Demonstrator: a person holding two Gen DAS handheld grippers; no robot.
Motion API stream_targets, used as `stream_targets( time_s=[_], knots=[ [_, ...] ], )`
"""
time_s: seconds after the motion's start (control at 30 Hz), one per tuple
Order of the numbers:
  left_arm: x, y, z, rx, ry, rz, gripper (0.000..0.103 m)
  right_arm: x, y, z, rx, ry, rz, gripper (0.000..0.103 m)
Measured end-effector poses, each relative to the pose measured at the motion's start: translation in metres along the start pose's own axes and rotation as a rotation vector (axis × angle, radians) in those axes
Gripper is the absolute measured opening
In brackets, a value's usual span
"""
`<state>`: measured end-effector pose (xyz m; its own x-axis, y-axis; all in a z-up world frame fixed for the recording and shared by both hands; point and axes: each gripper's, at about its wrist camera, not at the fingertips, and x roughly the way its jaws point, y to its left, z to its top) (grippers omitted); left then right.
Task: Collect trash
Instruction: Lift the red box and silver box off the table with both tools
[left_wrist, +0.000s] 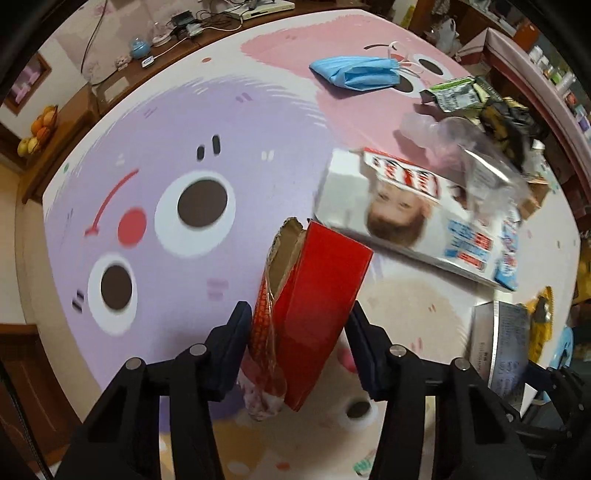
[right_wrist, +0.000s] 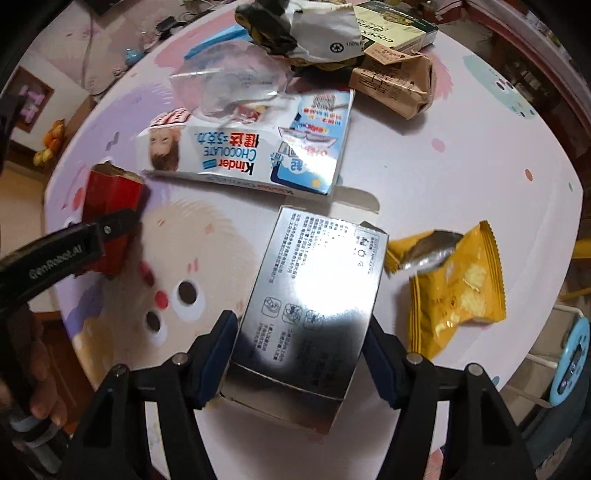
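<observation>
Your left gripper (left_wrist: 299, 328) is clamped on the torn red carton (left_wrist: 314, 302); your right gripper (right_wrist: 301, 343) pinches the silver box (right_wrist: 314, 295), both above the cartoon-print table (right_wrist: 461, 155). The crushed carton could slip if the grip slackens. At twelve o'clock, the Kinder chocolate box (right_wrist: 251, 155) sits close enough to be knocked.

Light: bright, even indoor light from above
Glare: white hotspot on the silver box (right_wrist: 314, 291)
Blur: Kinder box (left_wrist: 417, 218) smeared in left view
Edges: strong fisheye bending, dark corners
Shadows: soft, short
</observation>
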<state>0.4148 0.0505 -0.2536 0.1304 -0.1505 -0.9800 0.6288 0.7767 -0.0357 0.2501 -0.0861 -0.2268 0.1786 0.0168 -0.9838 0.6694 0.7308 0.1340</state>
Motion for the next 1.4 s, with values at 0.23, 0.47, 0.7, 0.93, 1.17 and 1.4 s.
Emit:
stream_targets(
  time_s=[0.23,0.47,0.7,0.93,1.17,1.4],
  knots=[
    [-0.039,-0.015,-0.046,-0.031,-0.018,-0.045,0.049,-0.022,-0.025,-0.013,-0.003,0.026,0.141,0.063],
    [-0.076,-0.039,-0.071,-0.042,-0.043,-0.070,0.049,-0.053,-0.038,-0.035,-0.064,0.001,0.234,0.055],
    [-0.101,-0.059,-0.094,-0.105,-0.062,-0.069,0.049,-0.061,-0.039,-0.038,-0.110,-0.003,0.307,0.054],
    [-0.123,-0.082,-0.121,-0.171,-0.102,-0.053,0.049,-0.080,-0.050,-0.044,-0.166,-0.015,0.417,0.054],
    [-0.139,-0.122,-0.154,-0.277,-0.140,-0.030,0.049,-0.099,-0.083,-0.054,-0.259,-0.007,0.505,0.054],
    [-0.142,-0.189,-0.192,-0.384,-0.150,-0.006,0.049,-0.110,-0.143,-0.074,-0.365,0.032,0.528,0.054]
  ],
)
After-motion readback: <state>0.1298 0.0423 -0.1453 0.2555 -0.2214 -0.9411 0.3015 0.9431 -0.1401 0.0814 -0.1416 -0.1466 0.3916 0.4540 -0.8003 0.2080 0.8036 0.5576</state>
